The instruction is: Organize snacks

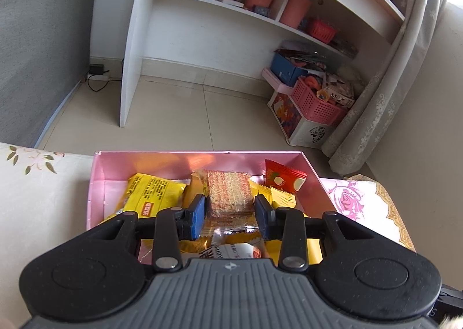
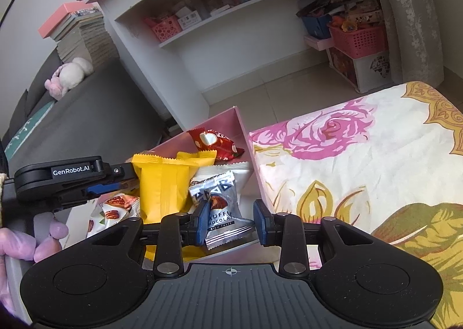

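Observation:
A pink box on the floral cloth holds several snack packets. My left gripper hangs over the box, shut on a clear-wrapped wafer pack. A yellow packet lies left of it and a red packet leans in the far right corner. In the right wrist view my right gripper is low in the near end of the box, open. A silver truffle chocolate pack sits between its fingers against the left pad, with a gap at the right pad. The left gripper shows at the left, behind a yellow packet.
The floral tablecloth spreads right of the box. A gloved hand holds the left gripper. Beyond the table edge are tiled floor, a white shelf unit, a pink basket, a curtain and a grey sofa.

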The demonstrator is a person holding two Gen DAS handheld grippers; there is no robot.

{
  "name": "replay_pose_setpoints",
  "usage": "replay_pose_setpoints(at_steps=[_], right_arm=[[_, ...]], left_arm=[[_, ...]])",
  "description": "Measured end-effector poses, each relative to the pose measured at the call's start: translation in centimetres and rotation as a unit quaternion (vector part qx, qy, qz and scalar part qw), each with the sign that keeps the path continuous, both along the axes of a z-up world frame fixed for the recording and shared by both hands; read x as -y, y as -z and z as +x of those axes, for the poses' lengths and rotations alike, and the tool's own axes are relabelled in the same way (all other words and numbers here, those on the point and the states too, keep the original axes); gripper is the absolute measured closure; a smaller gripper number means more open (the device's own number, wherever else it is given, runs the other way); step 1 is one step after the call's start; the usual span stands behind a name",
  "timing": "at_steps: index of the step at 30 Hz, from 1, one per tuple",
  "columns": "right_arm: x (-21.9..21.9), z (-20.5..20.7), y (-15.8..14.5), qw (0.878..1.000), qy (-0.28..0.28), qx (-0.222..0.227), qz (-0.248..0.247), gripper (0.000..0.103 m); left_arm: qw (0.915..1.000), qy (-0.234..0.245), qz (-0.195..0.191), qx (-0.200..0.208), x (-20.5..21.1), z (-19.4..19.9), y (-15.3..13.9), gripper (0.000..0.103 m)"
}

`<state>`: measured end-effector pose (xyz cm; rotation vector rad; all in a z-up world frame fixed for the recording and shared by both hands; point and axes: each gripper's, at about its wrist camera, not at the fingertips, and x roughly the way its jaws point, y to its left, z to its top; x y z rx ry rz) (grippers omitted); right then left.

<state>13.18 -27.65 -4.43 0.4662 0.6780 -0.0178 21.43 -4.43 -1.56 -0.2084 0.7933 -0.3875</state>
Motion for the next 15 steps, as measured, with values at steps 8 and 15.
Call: replay_pose_setpoints(at_steps=[8,15], right_arm=[[-0.1,-0.2,-0.7,1.000,-0.001,0.004,0.021,0.048],[-0.3,-1.7,-2.0,1.000,-0.005,0.008,0.024,0.032]], left_arm=[[0.9996,-0.020,0.009,0.017,-0.7,-0.9,-1.1,0.038],[0.9992,-0.024,0.022,0.022,-2.2,-3.5,-2.9,0.028]])
